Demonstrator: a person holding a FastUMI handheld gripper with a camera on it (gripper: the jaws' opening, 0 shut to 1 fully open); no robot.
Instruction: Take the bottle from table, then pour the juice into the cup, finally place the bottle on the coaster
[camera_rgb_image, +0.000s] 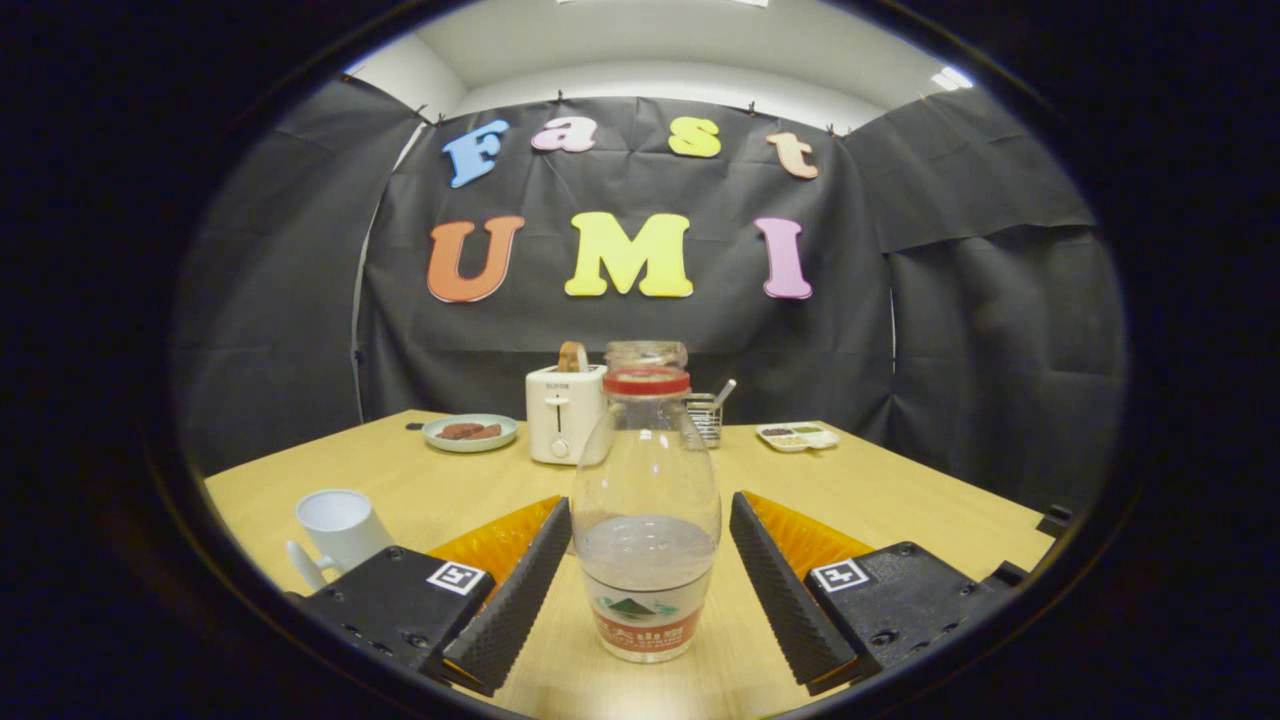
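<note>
A clear plastic bottle (645, 520) with a red neck ring and no cap stands upright on the wooden table (900, 500), holding a little liquid low down. It stands between the two fingers of my gripper (646, 585), which is open; a gap shows on each side between the ribbed black pads (520, 585) and the bottle. A white cup (338, 530) with a handle stands on the table to the left, just beyond the left finger.
At the back of the table stand a white toaster (562, 412) with bread in it, a glass jar (646, 354) behind the bottle, a wire holder with a utensil (708, 412), a green plate with food (470, 432) and a small white tray (797, 436).
</note>
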